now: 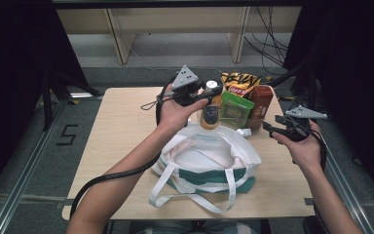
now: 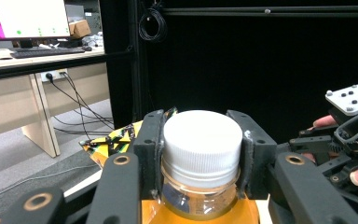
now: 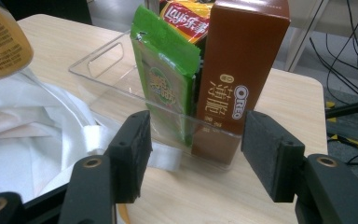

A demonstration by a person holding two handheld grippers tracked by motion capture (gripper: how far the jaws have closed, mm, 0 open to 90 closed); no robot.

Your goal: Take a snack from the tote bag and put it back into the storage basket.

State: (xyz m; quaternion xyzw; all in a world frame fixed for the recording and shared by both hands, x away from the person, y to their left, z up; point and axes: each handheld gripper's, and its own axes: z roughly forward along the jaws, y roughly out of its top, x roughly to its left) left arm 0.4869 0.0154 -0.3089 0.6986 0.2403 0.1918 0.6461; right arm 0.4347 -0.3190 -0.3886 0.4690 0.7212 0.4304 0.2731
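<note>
Left claw [image 1: 209, 97] clamps the white cap of one orange-juice bottle [image 1: 209, 116], hanging above the tote bag [image 1: 209, 161] at its 12 o'clock rim; a cap-only grip risks the bottle slipping or swinging; right claw [image 3: 193, 156] wide, empty; clear tray [image 3: 121, 70]: one green packet [image 3: 165, 93], one Oreo box [image 3: 242, 60], one chip bag [image 3: 186, 18].

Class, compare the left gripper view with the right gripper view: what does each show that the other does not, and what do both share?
Left gripper view alone: the bottle's white cap clamped between the left gripper pads, a desk with a monitor, and the right gripper in a hand.

Right gripper view alone: open jaws facing a clear bin holding a green packet and a brown Oreo box, plus the white bag.

Both: the orange bottle and the table.
</note>
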